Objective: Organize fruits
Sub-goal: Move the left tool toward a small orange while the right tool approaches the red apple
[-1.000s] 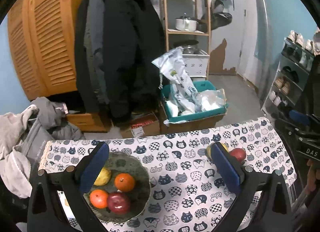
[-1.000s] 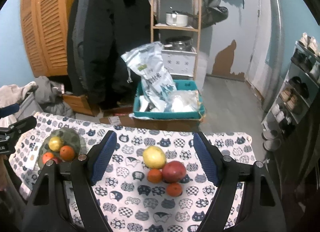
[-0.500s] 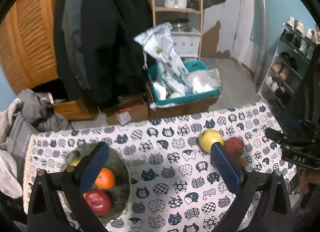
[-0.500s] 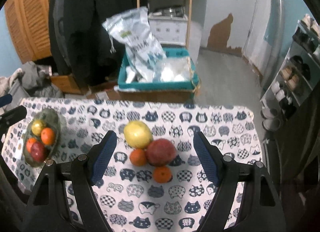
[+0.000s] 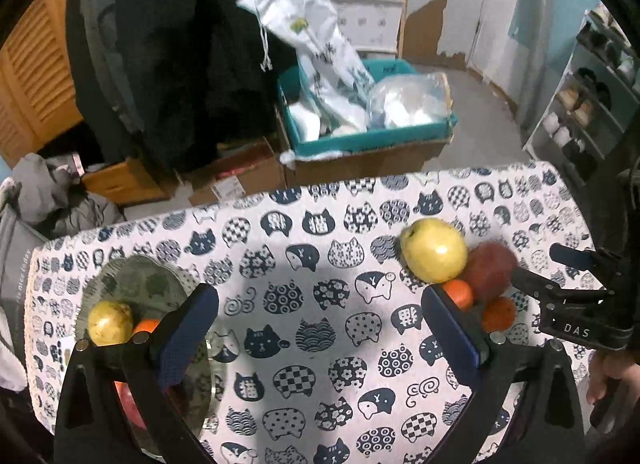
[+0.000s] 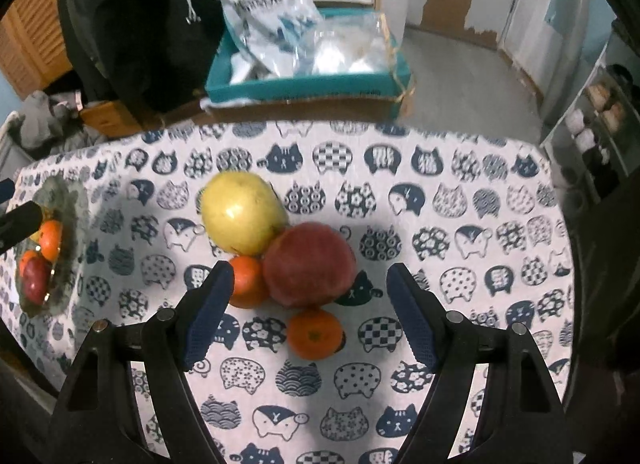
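Four loose fruits (image 6: 280,252) lie just ahead of the right gripper (image 6: 308,316) — jaws apart, empty, small orange (image 6: 316,334) between them (left gripper (image 5: 320,328), likewise apart, sits farther off).

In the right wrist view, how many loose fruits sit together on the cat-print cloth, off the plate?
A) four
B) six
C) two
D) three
A: the cluster holds a yellow fruit, a red fruit and two oranges, one left of the red fruit and one in front of it; the rest lie on the plate at the far left.
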